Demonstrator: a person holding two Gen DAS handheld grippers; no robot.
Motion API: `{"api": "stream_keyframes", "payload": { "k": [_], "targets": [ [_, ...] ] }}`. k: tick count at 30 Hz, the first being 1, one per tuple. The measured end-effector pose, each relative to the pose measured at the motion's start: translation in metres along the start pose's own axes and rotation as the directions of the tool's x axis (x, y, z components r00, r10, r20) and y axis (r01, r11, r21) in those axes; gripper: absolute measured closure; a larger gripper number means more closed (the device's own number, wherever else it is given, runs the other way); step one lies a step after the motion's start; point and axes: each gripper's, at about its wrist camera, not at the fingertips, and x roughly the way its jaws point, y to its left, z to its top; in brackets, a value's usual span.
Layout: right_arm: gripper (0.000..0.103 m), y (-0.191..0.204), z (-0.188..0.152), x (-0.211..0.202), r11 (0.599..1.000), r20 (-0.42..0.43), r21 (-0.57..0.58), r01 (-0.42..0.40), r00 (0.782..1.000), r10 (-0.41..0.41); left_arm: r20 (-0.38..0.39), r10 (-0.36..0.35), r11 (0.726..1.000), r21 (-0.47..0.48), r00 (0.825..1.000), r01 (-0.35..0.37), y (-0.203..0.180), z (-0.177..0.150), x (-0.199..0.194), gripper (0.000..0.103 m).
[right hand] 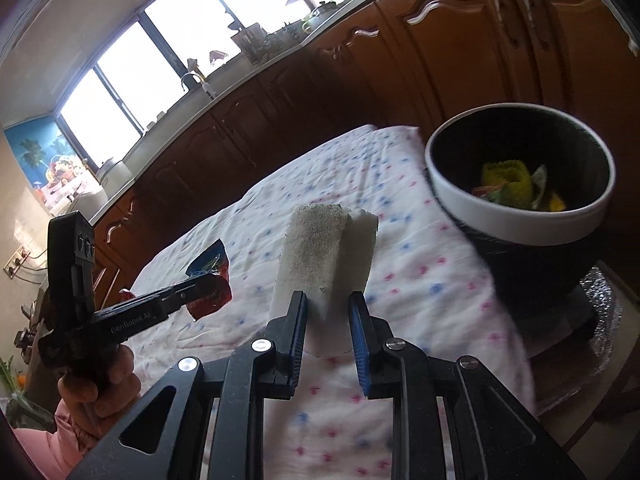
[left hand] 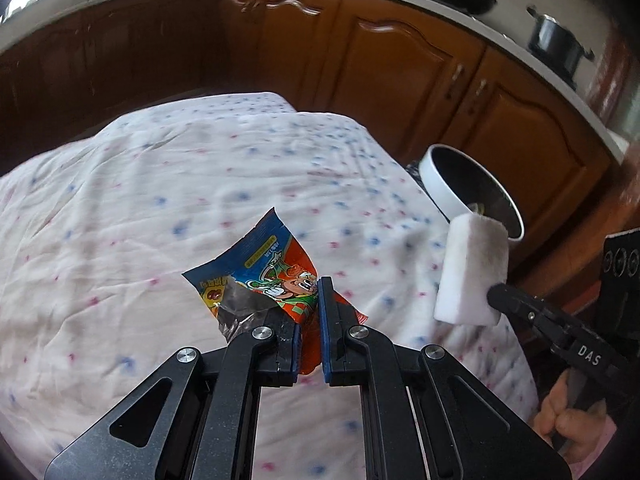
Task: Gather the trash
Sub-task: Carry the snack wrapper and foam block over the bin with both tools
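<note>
My left gripper (left hand: pixel 310 300) is shut on a crumpled colourful snack wrapper (left hand: pixel 264 272) and holds it above the spotted tablecloth (left hand: pixel 160 184). The wrapper also shows in the right wrist view (right hand: pixel 210 280), pinched in the left gripper (right hand: pixel 208 282). My right gripper (right hand: pixel 328 304) is shut on a white sponge (right hand: pixel 324 260) with a grey scuffed face, held upright above the cloth. The sponge (left hand: pixel 472 272) shows at the right in the left wrist view, near the bin. A black bin with a white rim (right hand: pixel 520 224) stands at the table's right edge and holds yellow and green scraps.
Brown wooden kitchen cabinets (left hand: pixel 400 64) run behind the table under a pale counter with pots (left hand: pixel 556 40). A window and sink (right hand: pixel 192 76) lie at the far left of the right wrist view. A silvery mat (right hand: pixel 600 300) lies under the bin.
</note>
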Motion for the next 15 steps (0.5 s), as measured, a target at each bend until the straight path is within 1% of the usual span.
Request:
{"api": "stream_keyframes", "payload": {
  "k": [7, 15],
  "targets": [
    [0.081, -0.021, 0.007, -0.02, 0.999, 0.034, 0.014, 0.029, 0.999, -0.03, 0.0, 0.003, 0.998, 0.067, 1.0, -0.003, -0.043, 0.006, 0.008, 0.097],
    [0.081, -0.04, 0.012, -0.037, 0.998, 0.066, 0.025, 0.05, 0.996, -0.052, 0.004, 0.006, 0.994, 0.106, 1.0, -0.007, -0.073, 0.014, 0.015, 0.097]
  ]
}}
